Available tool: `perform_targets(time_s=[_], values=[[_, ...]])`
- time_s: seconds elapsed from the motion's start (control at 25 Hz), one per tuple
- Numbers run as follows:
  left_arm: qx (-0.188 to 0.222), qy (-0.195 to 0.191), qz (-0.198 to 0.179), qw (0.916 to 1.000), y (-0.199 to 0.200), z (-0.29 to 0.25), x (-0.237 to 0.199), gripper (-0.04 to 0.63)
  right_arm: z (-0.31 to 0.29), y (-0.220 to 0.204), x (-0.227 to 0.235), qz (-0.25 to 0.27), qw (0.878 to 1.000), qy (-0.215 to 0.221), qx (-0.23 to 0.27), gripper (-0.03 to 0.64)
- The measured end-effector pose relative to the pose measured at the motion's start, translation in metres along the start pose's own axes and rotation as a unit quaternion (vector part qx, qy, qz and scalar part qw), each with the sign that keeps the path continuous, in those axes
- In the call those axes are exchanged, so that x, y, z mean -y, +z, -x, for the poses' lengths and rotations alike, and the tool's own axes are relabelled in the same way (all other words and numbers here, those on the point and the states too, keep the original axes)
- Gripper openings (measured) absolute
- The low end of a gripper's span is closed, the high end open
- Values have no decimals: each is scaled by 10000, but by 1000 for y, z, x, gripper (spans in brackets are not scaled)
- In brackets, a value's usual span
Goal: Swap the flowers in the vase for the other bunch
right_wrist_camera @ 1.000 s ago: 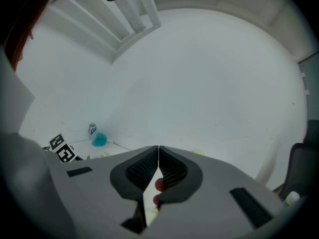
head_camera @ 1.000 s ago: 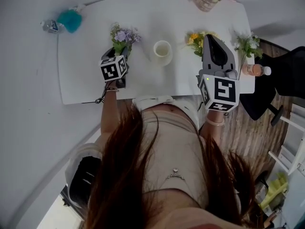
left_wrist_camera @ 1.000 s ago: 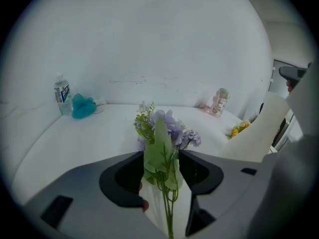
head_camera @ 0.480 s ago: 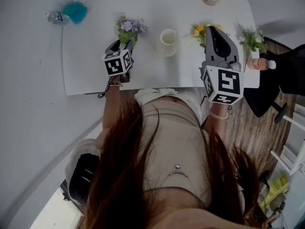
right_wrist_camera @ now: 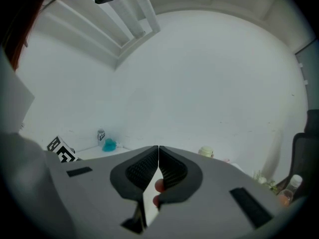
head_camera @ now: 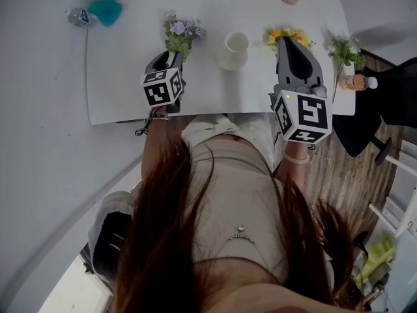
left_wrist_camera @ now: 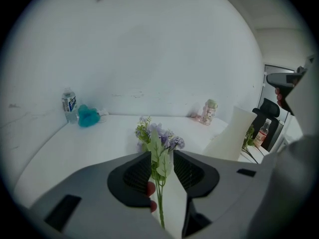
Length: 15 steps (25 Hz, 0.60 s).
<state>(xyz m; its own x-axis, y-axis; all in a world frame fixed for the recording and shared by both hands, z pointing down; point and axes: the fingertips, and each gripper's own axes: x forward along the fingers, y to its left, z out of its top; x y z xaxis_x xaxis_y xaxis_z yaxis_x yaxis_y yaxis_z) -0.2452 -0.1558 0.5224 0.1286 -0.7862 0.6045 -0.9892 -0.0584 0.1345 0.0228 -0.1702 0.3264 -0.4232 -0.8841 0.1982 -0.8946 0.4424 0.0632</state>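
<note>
Status: the vase (head_camera: 235,48) stands empty mid-tabletop (head_camera: 130,77), so we read the take-out half as done and the put-in half as open. The left gripper (left_wrist_camera: 162,158) has the purple bunch (head_camera: 182,30) upright between its fingers. They've just been closing and now pinch it low on the leaves and stems, with the blooms poking out past the tips. The bunch is left of the vase and apart from it, not over the mouth yet. The right gripper (right_wrist_camera: 158,158) has its fingers pressed together with nothing between them. It hovers over the right side of the tabletop, and in the head view it covers part of the yellow bunch (head_camera: 277,36), which lies right of the vase. A third, white-and-green bunch (head_camera: 345,47) lies at the far right edge. We can't tell which bunch came out of the vase; our guess is that purple goes in, since it's the one gripped. Left to do: carry purple across, point the stems down over the mouth, drop them in, release. Watch item: the vase tapers toward the top and looks light, so a side-knock from the stems could tip it. The free right gripper could steady it.
</note>
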Motion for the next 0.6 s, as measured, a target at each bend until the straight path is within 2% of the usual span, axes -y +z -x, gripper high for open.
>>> perform_targets(time_s=[0.24, 0.44, 0.6], values=[[317, 160, 173, 9992, 5, 24, -2, 82, 3, 4, -13, -6, 9997, 232, 30, 26], [627, 379, 124, 9972, 15, 48, 1, 31, 9, 11, -15, 21, 9991, 393, 171, 26], [812, 339, 124, 9960, 22, 68, 19, 16, 26, 13, -14, -11, 9986, 488, 183, 26]])
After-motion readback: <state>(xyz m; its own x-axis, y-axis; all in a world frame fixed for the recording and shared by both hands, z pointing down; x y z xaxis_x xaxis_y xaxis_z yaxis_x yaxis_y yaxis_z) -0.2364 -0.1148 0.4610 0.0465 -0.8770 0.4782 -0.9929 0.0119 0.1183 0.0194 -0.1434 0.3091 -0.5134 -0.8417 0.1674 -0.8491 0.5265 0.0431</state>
